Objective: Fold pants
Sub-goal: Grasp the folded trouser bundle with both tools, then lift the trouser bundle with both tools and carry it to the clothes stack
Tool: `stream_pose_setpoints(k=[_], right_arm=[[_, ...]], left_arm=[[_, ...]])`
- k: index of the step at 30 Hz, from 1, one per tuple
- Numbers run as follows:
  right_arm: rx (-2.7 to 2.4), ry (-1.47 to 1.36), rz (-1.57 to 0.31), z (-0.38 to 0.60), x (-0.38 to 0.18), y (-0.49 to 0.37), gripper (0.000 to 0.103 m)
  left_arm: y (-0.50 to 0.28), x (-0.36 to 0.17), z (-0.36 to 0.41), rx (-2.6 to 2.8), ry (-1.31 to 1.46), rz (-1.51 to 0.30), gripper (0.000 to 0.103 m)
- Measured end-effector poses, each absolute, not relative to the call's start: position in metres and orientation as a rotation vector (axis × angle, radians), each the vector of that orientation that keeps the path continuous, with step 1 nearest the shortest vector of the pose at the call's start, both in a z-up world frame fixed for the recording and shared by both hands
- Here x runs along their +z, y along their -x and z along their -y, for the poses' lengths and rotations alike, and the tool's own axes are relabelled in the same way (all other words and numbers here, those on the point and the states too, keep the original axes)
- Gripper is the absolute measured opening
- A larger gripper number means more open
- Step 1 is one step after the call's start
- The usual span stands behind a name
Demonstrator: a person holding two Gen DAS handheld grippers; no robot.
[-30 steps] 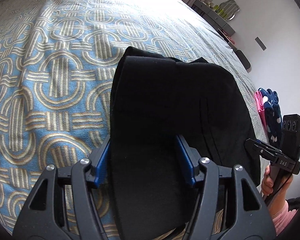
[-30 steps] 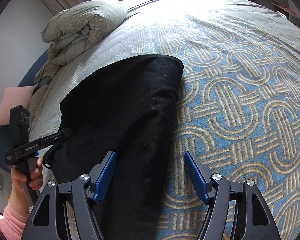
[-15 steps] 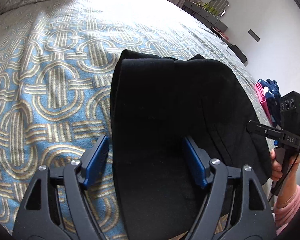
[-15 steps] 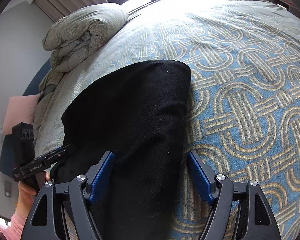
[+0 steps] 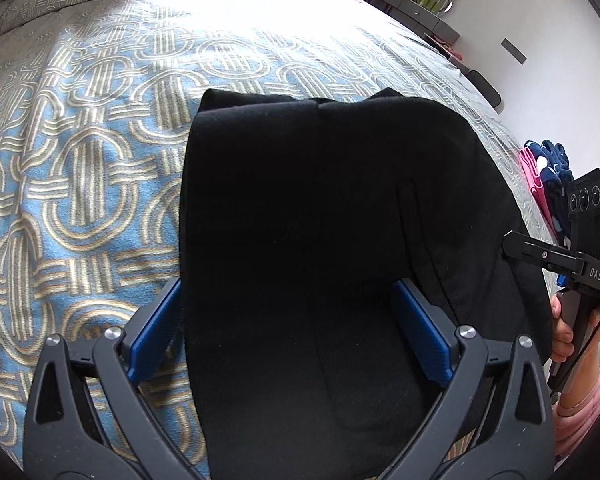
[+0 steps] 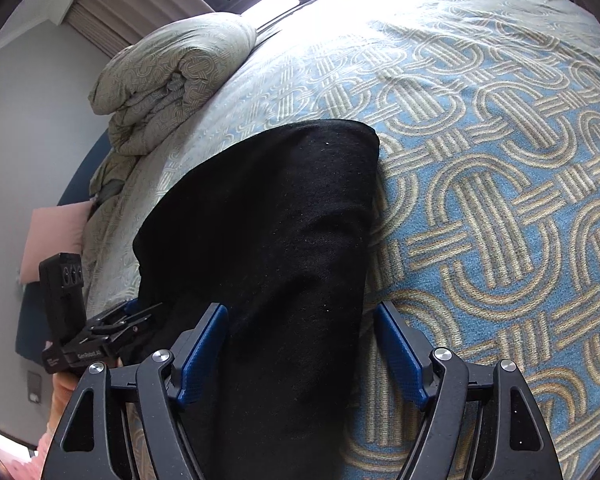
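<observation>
Left wrist view: black pants (image 5: 320, 240) run toward 12 o'clock between the wide-open, empty left gripper (image 5: 292, 332); right gripper (image 6: 304, 352) likewise (both equally near).

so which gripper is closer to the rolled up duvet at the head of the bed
Left. The duvet lies beyond the left gripper's side of the black pants; the right gripper works the opposite end, further away.
</observation>
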State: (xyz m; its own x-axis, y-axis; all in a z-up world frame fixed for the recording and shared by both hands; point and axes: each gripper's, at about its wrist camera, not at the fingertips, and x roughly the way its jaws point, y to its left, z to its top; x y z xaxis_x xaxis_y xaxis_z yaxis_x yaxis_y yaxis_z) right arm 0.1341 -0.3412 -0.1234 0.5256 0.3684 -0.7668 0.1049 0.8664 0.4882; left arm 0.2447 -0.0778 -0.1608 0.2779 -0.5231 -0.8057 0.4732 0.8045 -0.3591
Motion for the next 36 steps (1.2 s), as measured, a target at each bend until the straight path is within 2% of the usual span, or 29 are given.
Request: stream_pose_setpoints(k=[10, 11, 13, 15, 17, 18, 20, 26, 28, 34, 36], right_arm=[[0.195, -0.493, -1.002, 0.334, -0.127, -0.147, 0.077], [0.203, -0.486, -0.998, 0.333, -0.127, -0.148, 0.078], [0.221, -0.447, -0.995, 0.328, -0.128, -0.153, 0.077], [0.226, -0.379, -0.996, 0.321, -0.128, -0.157, 0.069], [0.200, -0.351, -1.005, 0.319, -0.127, -0.159, 0.046], [0.191, -0.362, -1.009, 0.321, -0.127, -0.160, 0.041], [0.204, -0.410, -1.013, 0.324, -0.125, -0.159, 0.021], [0.196, -0.374, -0.980, 0.310, -0.102, -0.149, 0.017], [0.211, -0.389, -0.958, 0.310, -0.091, -0.144, 0.017], [0.203, -0.361, -0.932, 0.314, -0.067, -0.124, 0.016], [0.170, -0.364, -0.948, 0.324, -0.070, -0.118, 0.016]], left_arm=[[-0.246, -0.161, 0.078, -0.707, 0.049, -1.080, 0.100], [-0.245, -0.161, 0.078, -0.709, 0.051, -1.074, 0.099], [-0.242, -0.159, 0.078, -0.725, 0.071, -1.047, 0.091], [-0.237, -0.156, 0.080, -0.733, 0.070, -1.016, 0.090], [-0.233, -0.154, 0.081, -0.727, 0.059, -0.994, 0.084], [-0.233, -0.153, 0.080, -0.721, 0.066, -0.988, 0.082], [-0.234, -0.150, 0.073, -0.706, 0.104, -0.985, 0.069], [-0.232, -0.135, 0.057, -0.684, 0.166, -0.958, 0.040], [-0.228, -0.127, 0.056, -0.689, 0.180, -0.944, 0.035], [-0.219, -0.117, 0.066, -0.712, 0.196, -0.979, 0.033], [-0.221, -0.127, 0.071, -0.664, 0.151, -1.003, 0.040]])
